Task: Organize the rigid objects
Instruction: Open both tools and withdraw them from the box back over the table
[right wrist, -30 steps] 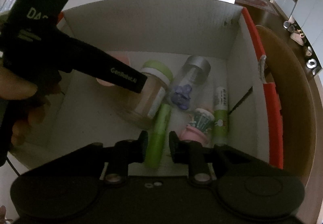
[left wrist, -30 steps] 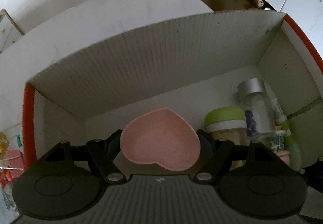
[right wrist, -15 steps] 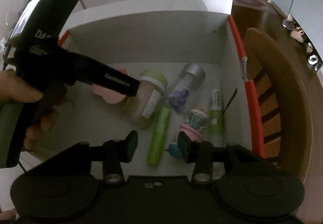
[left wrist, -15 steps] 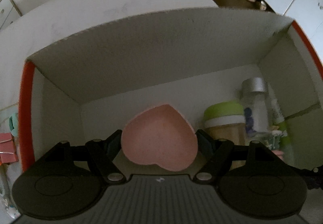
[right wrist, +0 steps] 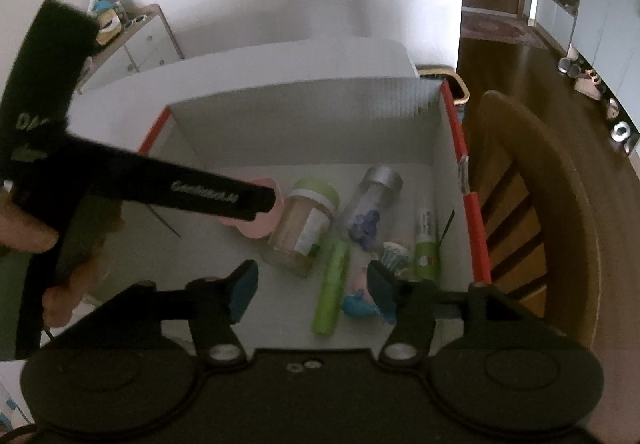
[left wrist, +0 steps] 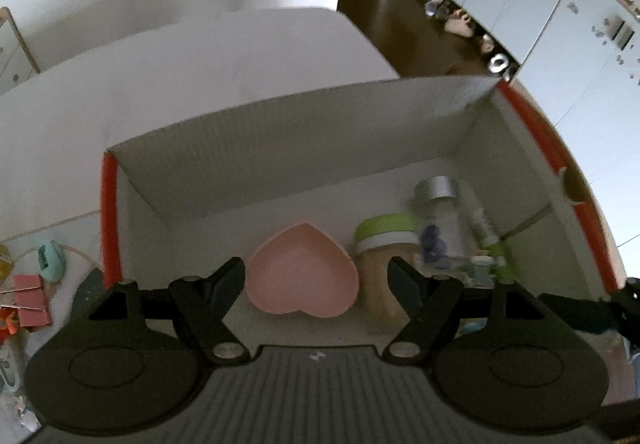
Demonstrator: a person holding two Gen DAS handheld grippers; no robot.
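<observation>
Inside the white box (right wrist: 304,116), centre of both frames, you're sitting at a release step: two items just dropped, nothing clamped

Left gripper (left wrist: 316,276): jaws standing apart, pink heart dish (left wrist: 302,276) lying on the box floor between and below the fingertips, pads not touching it as far as I can tell. In the right wrist frame the same tool is crossing in from the left edge, its tip over the dish

Right gripper (right wrist: 312,284): jaws have just been opening, now wide apart. Green tube (right wrist: 332,290) is lying in the gap in the lower centre, clear of both pads. A blue and pink figure (right wrist: 360,304) is resting just beside the right pad, contact unclear

Rest of the load is bunching toward the right wall: jar with green lid (right wrist: 304,228) tipped on its side just beside the dish, silver-capped bottle (right wrist: 372,204) to its right, white and green tube (right wrist: 424,244) near the red-edged wall

Loose stuff is waiting outside the box, lower left of the left wrist frame: pink binder clip (left wrist: 32,300), teal clip (left wrist: 50,254)

Next, as I'm reading it: you're lifting both tools clear over the rim, then going for those clips. Keep jaws wide on exit so the tube and dish aren't getting dragged
</observation>
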